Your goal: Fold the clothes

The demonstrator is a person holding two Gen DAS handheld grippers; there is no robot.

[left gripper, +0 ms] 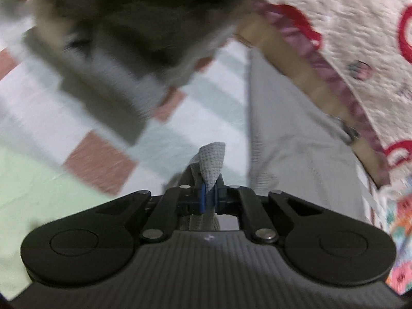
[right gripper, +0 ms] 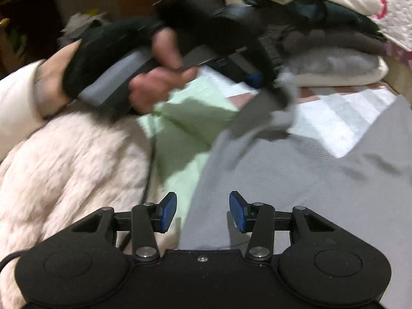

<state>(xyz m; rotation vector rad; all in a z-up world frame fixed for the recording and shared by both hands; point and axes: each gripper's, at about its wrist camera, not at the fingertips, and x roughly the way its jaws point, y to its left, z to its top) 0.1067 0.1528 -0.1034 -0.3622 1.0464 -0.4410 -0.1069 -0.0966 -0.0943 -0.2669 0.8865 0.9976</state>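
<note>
A corner of the grey garment (left gripper: 211, 164) is pinched in the fully closed left gripper (left gripper: 206, 198). The right gripper (right gripper: 203, 211) is half open and empty; the garment's near edge lies on the bed directly ahead at 12 o'clock, nearer this hand.

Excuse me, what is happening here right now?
A person is folding a grey garment on a bed. The left gripper is shut on a corner of it and lifts it. The right gripper hangs open over the garment's edge, holding nothing. Folded clothes are stacked behind.
</note>
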